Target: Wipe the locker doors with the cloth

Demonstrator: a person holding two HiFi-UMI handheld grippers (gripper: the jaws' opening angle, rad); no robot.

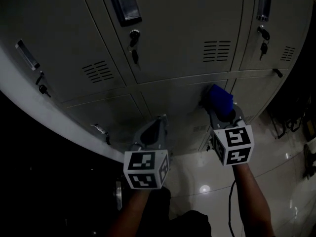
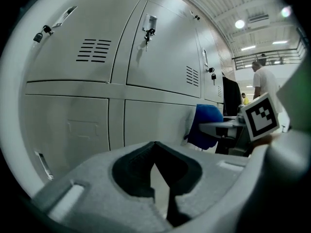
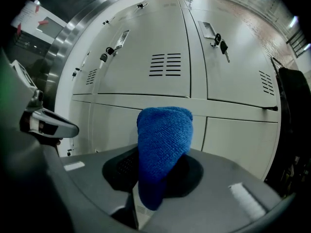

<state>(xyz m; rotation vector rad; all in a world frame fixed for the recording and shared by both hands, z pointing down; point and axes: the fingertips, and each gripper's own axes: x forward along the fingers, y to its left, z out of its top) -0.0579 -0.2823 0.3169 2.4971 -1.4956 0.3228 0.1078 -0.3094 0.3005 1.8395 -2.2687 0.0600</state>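
Right gripper (image 1: 221, 111) clamps a blue cloth (image 1: 219, 98) against a lower locker door (image 1: 173, 100), right of centre; left gripper (image 1: 157, 125), jaws together, lower centre.

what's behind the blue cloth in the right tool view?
Behind the cloth: locker doors, around the seam between upper and lower rows. The door patch straight behind it is covered.

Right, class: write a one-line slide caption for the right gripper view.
Right gripper clamps a blue cloth before grey locker doors.
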